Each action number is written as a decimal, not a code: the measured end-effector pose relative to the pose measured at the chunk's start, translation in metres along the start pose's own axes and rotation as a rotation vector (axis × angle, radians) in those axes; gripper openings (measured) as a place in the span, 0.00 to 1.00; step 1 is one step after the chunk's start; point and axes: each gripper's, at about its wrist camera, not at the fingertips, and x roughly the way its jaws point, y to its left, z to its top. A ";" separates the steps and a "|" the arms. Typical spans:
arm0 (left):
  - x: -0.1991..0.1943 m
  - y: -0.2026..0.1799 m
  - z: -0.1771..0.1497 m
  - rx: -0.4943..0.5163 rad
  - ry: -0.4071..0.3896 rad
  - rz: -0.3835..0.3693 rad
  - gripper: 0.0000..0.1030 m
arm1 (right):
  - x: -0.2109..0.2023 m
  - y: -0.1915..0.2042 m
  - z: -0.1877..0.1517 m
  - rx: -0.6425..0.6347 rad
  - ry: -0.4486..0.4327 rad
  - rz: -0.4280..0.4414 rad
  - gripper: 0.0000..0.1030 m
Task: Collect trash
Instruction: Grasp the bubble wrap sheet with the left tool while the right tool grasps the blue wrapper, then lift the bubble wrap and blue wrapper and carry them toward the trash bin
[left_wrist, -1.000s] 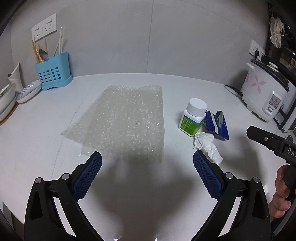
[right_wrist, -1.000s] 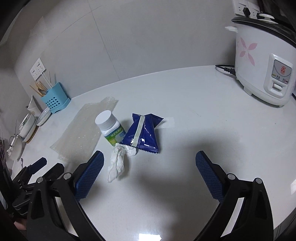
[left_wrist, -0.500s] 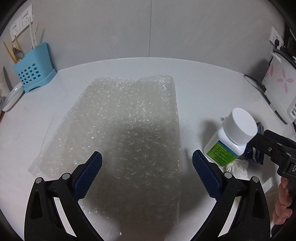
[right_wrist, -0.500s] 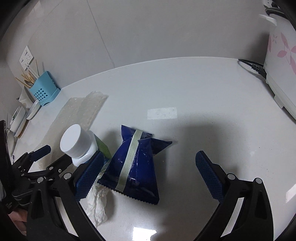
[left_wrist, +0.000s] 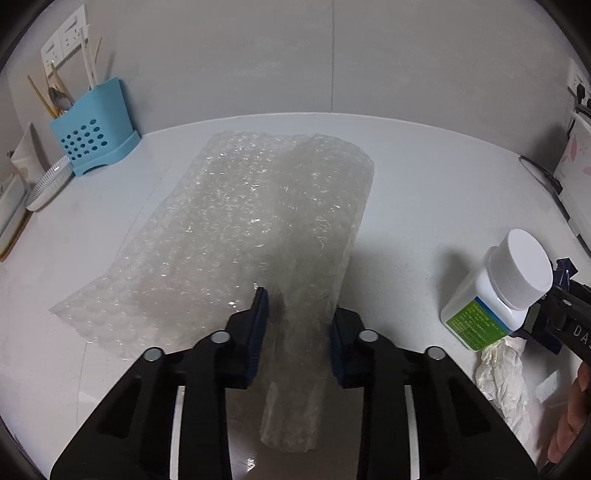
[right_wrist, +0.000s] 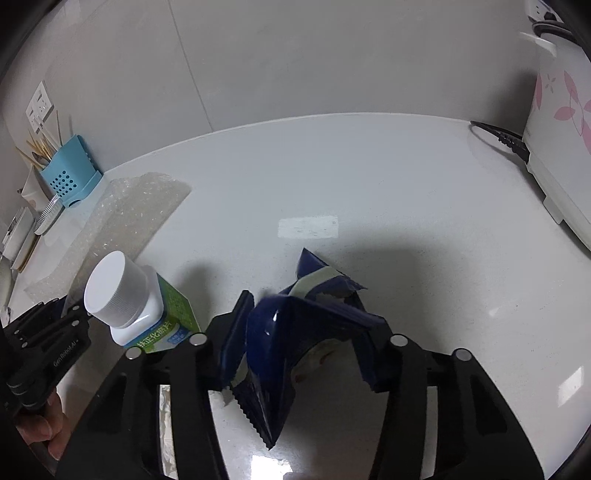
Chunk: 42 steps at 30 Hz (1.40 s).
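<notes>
A clear bubble wrap sheet (left_wrist: 240, 221) lies on the white counter (left_wrist: 424, 192). Its right side is bunched up into a fold. My left gripper (left_wrist: 299, 306) is closing, and its blue pads squeeze that fold. In the right wrist view a dark blue snack wrapper (right_wrist: 288, 325) is crumpled between the pads of my right gripper (right_wrist: 306, 314), whose jaws are also closing. A white bottle with a green label (right_wrist: 129, 302) stands just left of the wrapper. A crumpled white tissue (left_wrist: 506, 376) lies beside the bottle (left_wrist: 506, 288).
A blue utensil holder (left_wrist: 96, 144) and stacked dishes (left_wrist: 48, 184) stand at the back left by the wall. At the right edge sits a white rice cooker (right_wrist: 557, 147) with its power cord (right_wrist: 498, 136). A pale rectangular patch (right_wrist: 308, 227) marks the counter behind the wrapper.
Both grippers came forward and down over the counter, then closed from wide open. The left one bunched up the bubble wrap; the right one crumpled the blue wrapper.
</notes>
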 end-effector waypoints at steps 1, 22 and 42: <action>0.000 0.001 0.001 -0.002 0.000 0.007 0.15 | 0.000 -0.001 0.000 -0.001 0.000 0.000 0.36; -0.030 0.011 -0.012 -0.022 -0.036 -0.052 0.10 | -0.016 -0.013 -0.007 0.010 -0.038 -0.027 0.21; -0.146 0.025 -0.048 -0.028 -0.133 -0.116 0.09 | -0.133 -0.013 -0.044 -0.018 -0.111 -0.058 0.21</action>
